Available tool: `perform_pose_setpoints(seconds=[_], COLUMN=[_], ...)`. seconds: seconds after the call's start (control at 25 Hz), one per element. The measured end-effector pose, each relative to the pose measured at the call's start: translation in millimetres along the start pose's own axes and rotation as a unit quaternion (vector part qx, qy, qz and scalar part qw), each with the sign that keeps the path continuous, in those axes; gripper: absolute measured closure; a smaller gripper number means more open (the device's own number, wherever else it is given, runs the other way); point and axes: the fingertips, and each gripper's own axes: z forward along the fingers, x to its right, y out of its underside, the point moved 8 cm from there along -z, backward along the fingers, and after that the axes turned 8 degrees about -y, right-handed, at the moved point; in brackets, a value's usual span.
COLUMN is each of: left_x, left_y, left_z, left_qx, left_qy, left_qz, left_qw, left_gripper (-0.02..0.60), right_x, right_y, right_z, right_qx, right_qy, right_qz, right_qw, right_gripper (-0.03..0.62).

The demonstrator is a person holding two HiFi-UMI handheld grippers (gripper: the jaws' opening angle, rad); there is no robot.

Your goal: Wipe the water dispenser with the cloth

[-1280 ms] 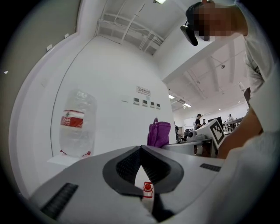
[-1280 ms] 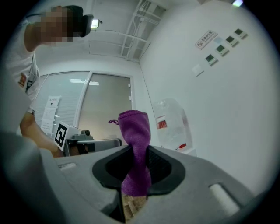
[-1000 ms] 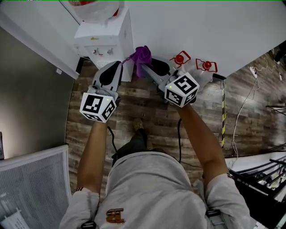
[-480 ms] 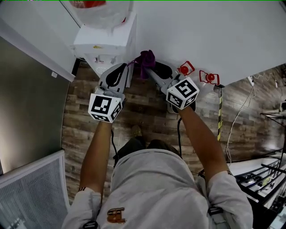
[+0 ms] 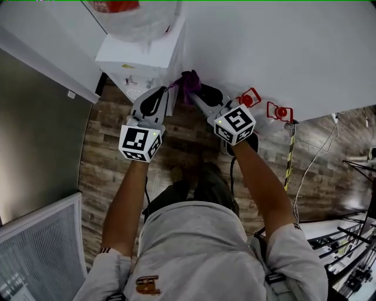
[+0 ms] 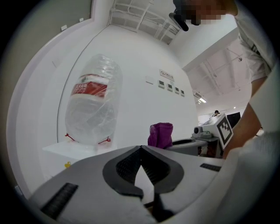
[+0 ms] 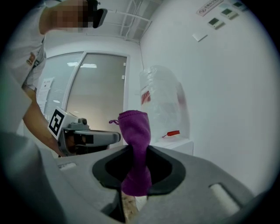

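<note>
The purple cloth [image 7: 134, 131], soft, light and floppy, is pinched at its bunched middle by the right hand-held gripper [image 7: 136, 153], just beside the water dispenser [image 5: 144, 59]; that hold should suit wiping. The left hand-held gripper [image 6: 141, 151], near the dispenser, is closed on nothing.

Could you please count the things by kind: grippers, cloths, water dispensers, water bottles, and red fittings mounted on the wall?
Grey two-jaw grippers: 2 (left gripper, right gripper)
Purple cloth: 1
White water dispenser: 1
Clear plastic water bottle with red label: 1
Red wall-mounted fittings: 2
Total: 7
</note>
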Motion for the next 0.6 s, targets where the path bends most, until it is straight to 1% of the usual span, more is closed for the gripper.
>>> perform_pose_setpoints(seconds=[0.16,0.28,0.44,0.6], left_x=[-4.9,-8.0,-9.2,-12.6], left_y=[16.0,24.5,33.3,43.2], left_z=[20.9,32.4,46.9,54.7], left_qx=[-0.014,-0.019,-0.022,-0.029], left_qy=[-0.030,-0.060,-0.096,-0.132], left_qz=[-0.008,-0.008,-0.008,-0.017], left_qw=[0.9994,0.9980,0.9951,0.9906], left_gripper=[0.583,0.583,0.583,0.583], right_x=[23.3,40.6,62.8,74.6], right_y=[17.4,30.2,45.5,60.6], right_z=[15.0,27.5,42.9,59.4], right_qx=[-0.001,-0.001,-0.002,-0.007], right_qy=[-0.027,-0.055,-0.084,-0.112], right_qz=[0.003,0.004,0.004,0.001], right_qw=[1.000,0.998,0.996,0.994], right_gripper=[0.496,0.496,0.496,0.496])
